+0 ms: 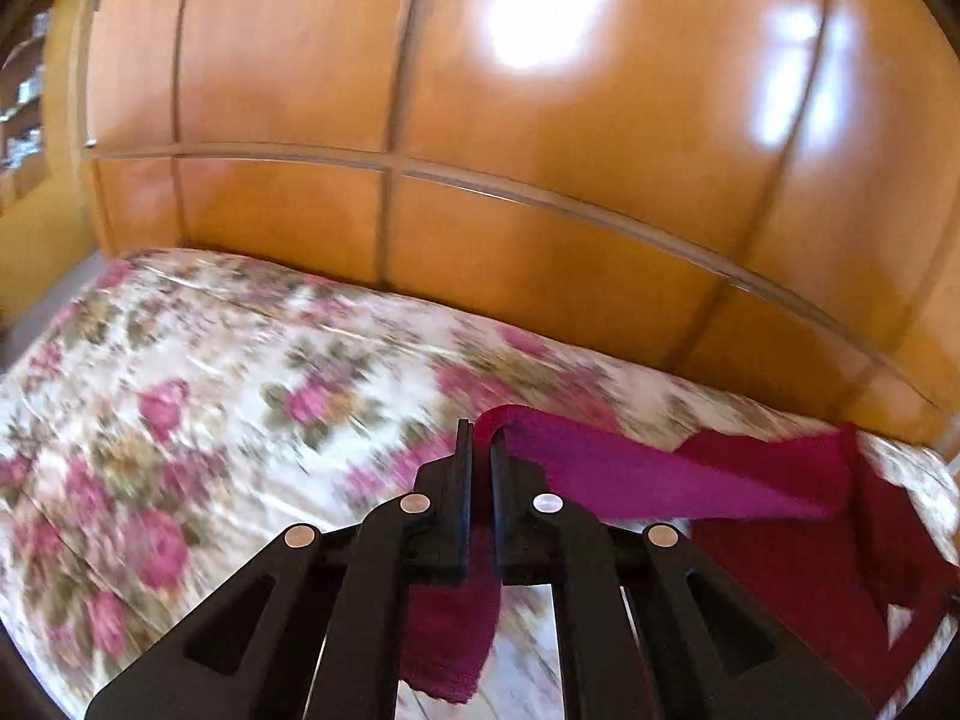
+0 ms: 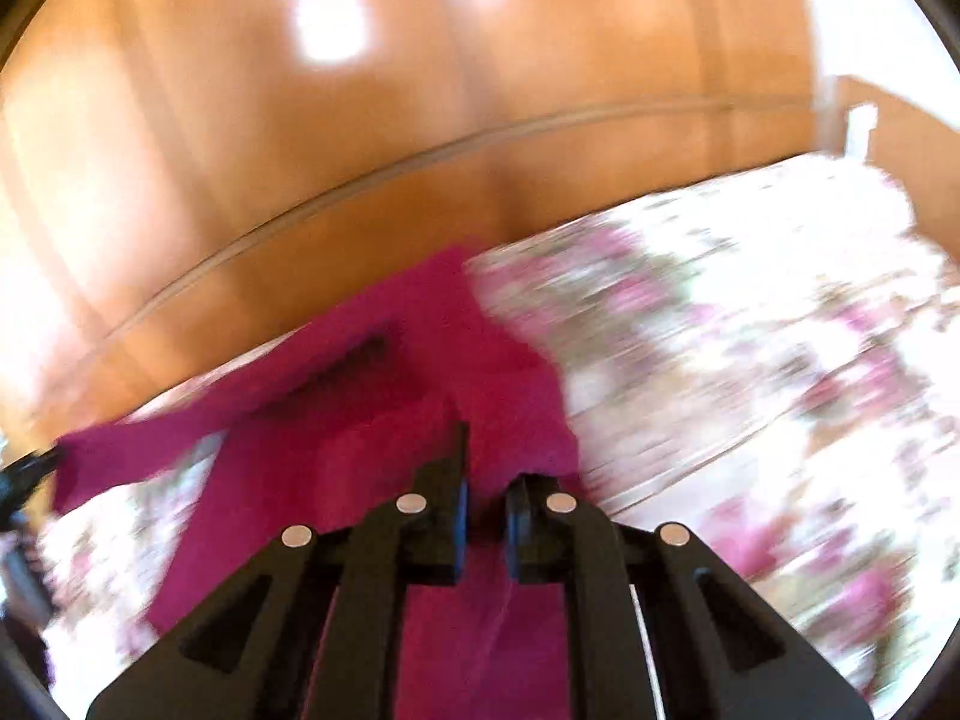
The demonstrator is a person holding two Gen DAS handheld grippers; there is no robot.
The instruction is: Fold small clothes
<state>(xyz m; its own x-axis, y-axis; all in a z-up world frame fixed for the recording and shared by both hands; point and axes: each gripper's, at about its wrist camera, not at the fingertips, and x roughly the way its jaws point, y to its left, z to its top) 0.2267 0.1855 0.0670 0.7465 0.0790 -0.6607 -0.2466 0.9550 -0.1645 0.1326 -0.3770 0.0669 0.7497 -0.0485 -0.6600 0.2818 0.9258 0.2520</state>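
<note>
A small magenta knitted garment point(image 1: 648, 474) hangs stretched above the floral bedspread point(image 1: 180, 396). My left gripper point(image 1: 482, 441) is shut on one end of it; a strip of the cloth comes out over the fingertips and a flap dangles below the jaws. In the right wrist view, blurred by motion, my right gripper point(image 2: 487, 456) is shut on another part of the same garment point(image 2: 420, 360), which spreads ahead and off to the left, with a sleeve-like strip reaching the left edge.
A glossy wooden wardrobe point(image 1: 480, 120) with panelled doors stands right behind the bed. The flowered bedspread point(image 2: 750, 330) stretches to the right in the right wrist view. Shelves point(image 1: 24, 96) show at the far left.
</note>
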